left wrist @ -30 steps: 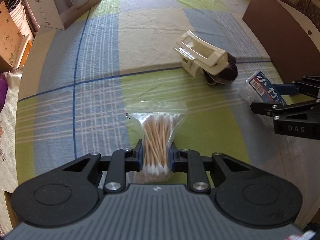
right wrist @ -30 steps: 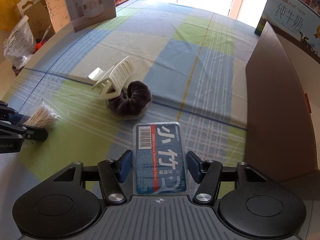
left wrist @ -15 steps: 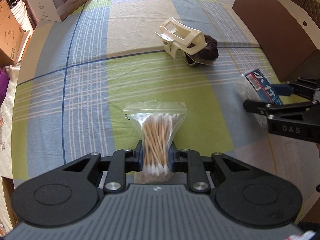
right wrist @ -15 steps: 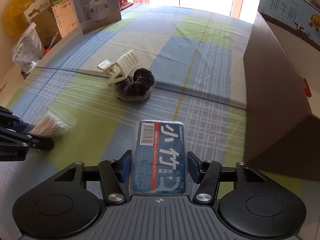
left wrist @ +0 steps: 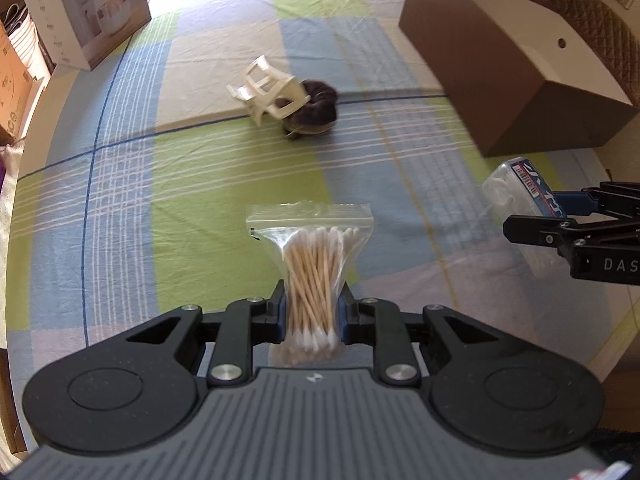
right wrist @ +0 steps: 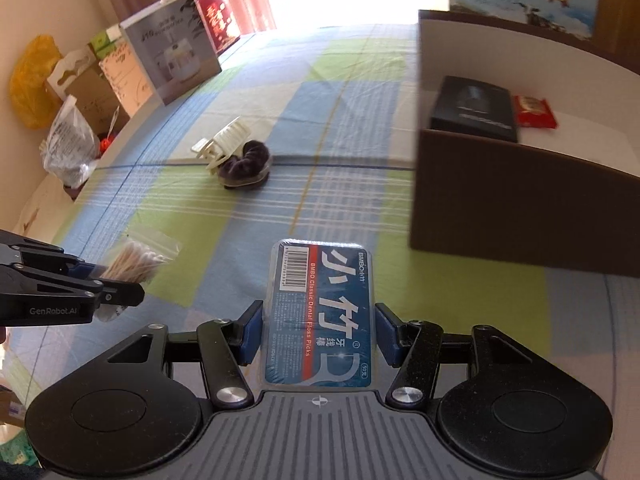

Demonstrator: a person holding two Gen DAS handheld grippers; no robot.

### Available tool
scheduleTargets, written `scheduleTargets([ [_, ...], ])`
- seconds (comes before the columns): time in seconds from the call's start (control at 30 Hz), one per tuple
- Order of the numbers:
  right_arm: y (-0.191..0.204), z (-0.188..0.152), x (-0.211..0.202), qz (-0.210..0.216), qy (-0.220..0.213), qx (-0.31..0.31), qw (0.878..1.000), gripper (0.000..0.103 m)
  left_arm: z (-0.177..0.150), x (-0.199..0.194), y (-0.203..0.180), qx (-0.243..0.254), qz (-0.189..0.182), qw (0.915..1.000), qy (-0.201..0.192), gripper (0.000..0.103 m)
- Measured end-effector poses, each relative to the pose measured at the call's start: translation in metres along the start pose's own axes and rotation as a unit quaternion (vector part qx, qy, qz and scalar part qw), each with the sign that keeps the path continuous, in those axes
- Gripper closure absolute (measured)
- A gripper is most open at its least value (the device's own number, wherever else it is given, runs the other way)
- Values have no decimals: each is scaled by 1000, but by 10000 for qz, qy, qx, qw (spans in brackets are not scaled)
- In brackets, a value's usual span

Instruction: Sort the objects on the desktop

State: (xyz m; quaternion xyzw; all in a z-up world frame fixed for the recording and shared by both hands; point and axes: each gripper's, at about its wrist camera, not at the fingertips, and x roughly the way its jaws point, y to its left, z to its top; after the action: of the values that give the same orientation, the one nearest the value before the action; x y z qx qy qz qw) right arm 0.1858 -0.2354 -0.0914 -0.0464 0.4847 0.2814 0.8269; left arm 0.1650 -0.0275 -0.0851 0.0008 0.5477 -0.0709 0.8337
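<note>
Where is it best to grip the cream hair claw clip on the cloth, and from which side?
Probably from above, closing on the cream hair claw clip's two flat handle ends at its left. Its toothed end leans on the dark scrunchie, so the right side is blocked.

Your wrist cameras each look forward and down along their fingers, close above the checked blue-and-green cloth [left wrist: 192, 184]; both share the cream plastic hair claw [left wrist: 270, 94] [right wrist: 222, 146].

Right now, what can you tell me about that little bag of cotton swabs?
The swab bag is a small clear zip-top pouch packed with wooden-stemmed, white-tipped swabs. The left claw pinches it near its lower end, cinching it into a waist, so the sealed top fans out ahead, above the checked cloth. Only the claw's blue pads touch it.
</note>
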Motion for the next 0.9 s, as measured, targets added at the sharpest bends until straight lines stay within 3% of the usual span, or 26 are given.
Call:
scheduleTargets([
  [0.5,-82,-24,-81,-411,-374,562,9969,49,24,-36,-103,730,-582,9941,-543,84],
  [0.9,-135,-17,-128,-572,-777,618,9934,49,62,-41,-176,1118,-994,9846,-901,84],
])
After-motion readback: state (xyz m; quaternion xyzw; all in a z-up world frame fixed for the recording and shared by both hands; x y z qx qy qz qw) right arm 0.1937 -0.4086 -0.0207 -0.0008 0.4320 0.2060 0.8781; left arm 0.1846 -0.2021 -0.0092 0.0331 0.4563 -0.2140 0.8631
